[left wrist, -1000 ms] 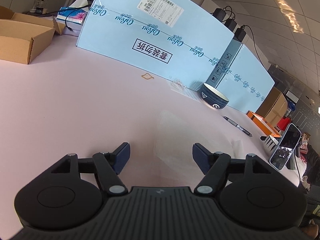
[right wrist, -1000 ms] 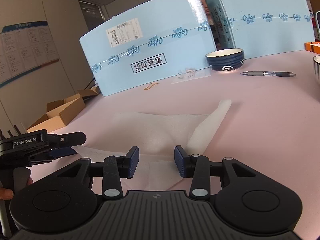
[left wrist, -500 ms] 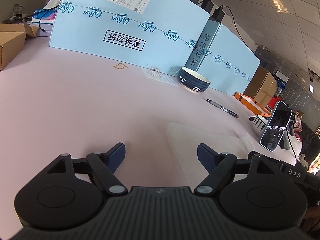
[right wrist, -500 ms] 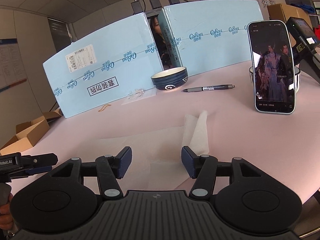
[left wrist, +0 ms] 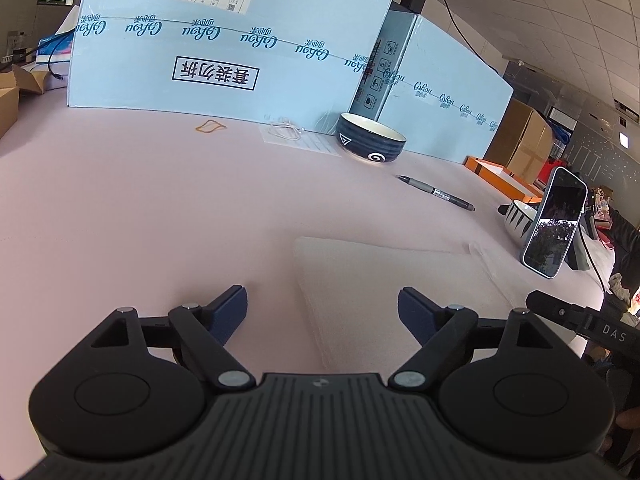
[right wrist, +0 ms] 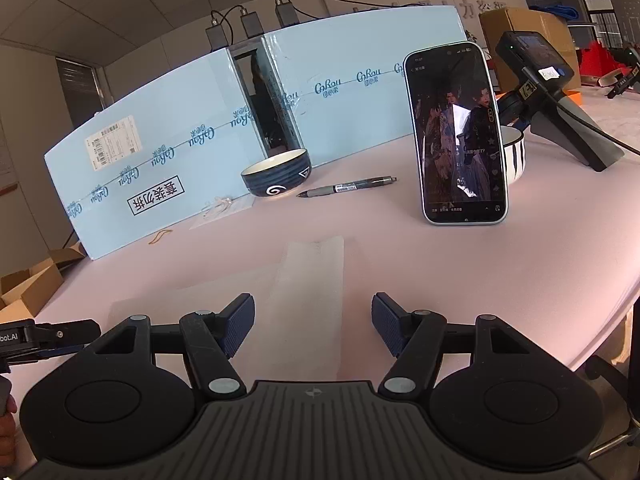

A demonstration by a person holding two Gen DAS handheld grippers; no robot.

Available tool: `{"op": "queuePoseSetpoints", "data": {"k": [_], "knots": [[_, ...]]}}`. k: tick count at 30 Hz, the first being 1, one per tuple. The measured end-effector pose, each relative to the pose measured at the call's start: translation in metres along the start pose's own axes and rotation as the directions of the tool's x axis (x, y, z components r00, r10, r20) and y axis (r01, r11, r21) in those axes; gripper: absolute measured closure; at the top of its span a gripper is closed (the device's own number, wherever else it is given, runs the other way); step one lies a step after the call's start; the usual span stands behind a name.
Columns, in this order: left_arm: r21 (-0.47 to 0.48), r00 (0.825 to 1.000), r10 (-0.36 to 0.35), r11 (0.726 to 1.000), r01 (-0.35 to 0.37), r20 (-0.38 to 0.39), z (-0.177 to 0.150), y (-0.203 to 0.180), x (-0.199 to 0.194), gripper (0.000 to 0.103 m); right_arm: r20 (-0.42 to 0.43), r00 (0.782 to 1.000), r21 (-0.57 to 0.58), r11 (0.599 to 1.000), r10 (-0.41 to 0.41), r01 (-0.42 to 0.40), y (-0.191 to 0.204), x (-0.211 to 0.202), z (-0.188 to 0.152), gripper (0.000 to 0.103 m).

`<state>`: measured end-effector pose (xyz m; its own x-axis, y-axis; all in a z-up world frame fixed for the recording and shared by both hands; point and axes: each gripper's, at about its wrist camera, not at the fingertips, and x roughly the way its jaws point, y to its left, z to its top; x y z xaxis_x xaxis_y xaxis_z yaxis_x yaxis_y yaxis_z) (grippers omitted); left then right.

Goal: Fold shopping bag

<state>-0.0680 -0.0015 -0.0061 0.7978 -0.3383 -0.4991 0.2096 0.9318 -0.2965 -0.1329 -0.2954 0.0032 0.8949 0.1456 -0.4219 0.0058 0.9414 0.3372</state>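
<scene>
A thin translucent white shopping bag [left wrist: 384,276] lies flat on the pink table [left wrist: 140,208], ahead and right of my left gripper [left wrist: 322,310], which stands open above the bag's near left edge with nothing held. In the right wrist view the same bag [right wrist: 312,280] runs away from me as a flat strip with a raised fold, its handle end farthest. My right gripper [right wrist: 313,325] is open over the bag's near end, empty. The other gripper's tip [right wrist: 60,334] shows at the left edge.
Two pale blue cartons [left wrist: 224,44] stand along the back. A dark blue bowl [left wrist: 370,142], a pen [left wrist: 438,196], a propped phone [right wrist: 456,136], a striped cup [right wrist: 512,152], a rubber band [left wrist: 210,126] and a brown box [right wrist: 28,284] lie around the bag.
Both grippers have swung rightward and pulled back, and their jaws have widened. The bag now lies flatter, with its right strip straight on the table.
</scene>
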Motion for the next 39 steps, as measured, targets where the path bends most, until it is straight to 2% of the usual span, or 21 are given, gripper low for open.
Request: {"op": "queuePoseSetpoints", "data": {"k": [5,8,10,11,12,13,14,15,17,21,22,25,29,31,34,38,39], "knots": [[0.017,1.000,0.008,1.000,-0.008,-0.002,0.000,-0.009,0.006,0.024,-0.005,1.000,0.000,1.000,0.019,-0.019,-0.001,0.001,-0.002,0.040],[0.027,1.000,0.012,1.000,-0.012,-0.004,-0.001,-0.014,0.009,0.033,-0.003,1.000,-0.001,1.000,0.026,-0.026,-0.002,0.001,-0.003,0.041],[0.034,1.000,0.016,0.999,-0.015,-0.004,-0.001,-0.017,0.011,0.053,0.000,0.999,0.002,0.999,0.038,-0.038,-0.002,0.001,-0.005,0.042],[0.037,1.000,0.017,0.999,-0.017,-0.005,-0.001,-0.019,0.013,0.058,-0.001,0.999,0.002,0.999,0.044,-0.044,-0.002,0.001,-0.005,0.043],[0.041,1.000,0.019,0.999,-0.019,-0.005,-0.001,-0.021,0.014,0.070,-0.001,0.999,-0.001,0.999,0.050,-0.050,-0.001,0.001,-0.005,0.047],[0.035,1.000,0.010,0.999,-0.010,-0.012,-0.001,-0.021,0.015,0.089,-0.004,0.998,-0.006,0.998,0.060,-0.060,0.000,0.001,-0.006,0.052],[0.019,1.000,-0.009,1.000,0.009,-0.026,-0.001,-0.020,0.017,0.096,-0.008,0.998,-0.012,0.997,0.070,-0.070,0.001,0.002,-0.007,0.052],[0.007,0.999,-0.026,1.000,0.026,-0.033,-0.001,-0.018,0.018,0.099,-0.007,0.997,-0.018,0.997,0.073,-0.073,0.001,0.002,-0.007,0.052],[0.003,0.999,-0.033,0.999,0.033,-0.029,-0.002,-0.018,0.018,0.100,-0.008,0.997,-0.027,0.996,0.080,-0.080,0.003,0.003,-0.008,0.054],[-0.024,0.998,-0.054,0.998,0.054,-0.027,-0.003,-0.014,0.017,0.101,-0.024,0.993,-0.003,0.993,0.115,-0.115,0.003,0.008,-0.007,0.083],[-0.034,0.998,-0.062,0.998,0.061,-0.026,-0.003,-0.012,0.015,0.101,-0.028,0.992,0.007,0.992,0.124,-0.124,0.002,0.009,-0.008,0.088],[-0.047,0.998,-0.055,0.997,0.054,-0.006,-0.002,-0.006,0.008,0.101,-0.031,0.987,0.041,0.987,0.155,-0.153,0.002,0.012,-0.007,0.094],[-0.078,0.999,-0.027,0.996,0.029,0.037,0.001,0.008,-0.009,0.101,-0.038,0.970,0.067,0.969,0.240,-0.237,0.017,0.017,-0.006,0.094],[-0.097,0.998,-0.005,0.995,0.010,0.061,0.003,0.017,-0.020,0.101,-0.036,0.956,0.054,0.956,0.290,-0.288,0.034,0.020,-0.004,0.094],[-0.130,0.992,0.044,0.991,-0.028,0.117,0.007,0.034,-0.045,0.101,-0.044,0.923,0.041,0.924,0.381,-0.380,0.062,0.027,0.000,0.094],[-0.176,0.960,0.170,0.976,-0.132,0.222,0.012,0.063,-0.098,0.101,-0.069,0.861,0.008,0.863,0.504,-0.505,0.111,0.038,0.002,0.094],[-0.187,0.949,0.201,0.970,-0.157,0.243,0.013,0.069,-0.110,0.101,-0.074,0.837,-0.002,0.839,0.543,-0.544,0.128,0.040,0.002,0.094]]}}
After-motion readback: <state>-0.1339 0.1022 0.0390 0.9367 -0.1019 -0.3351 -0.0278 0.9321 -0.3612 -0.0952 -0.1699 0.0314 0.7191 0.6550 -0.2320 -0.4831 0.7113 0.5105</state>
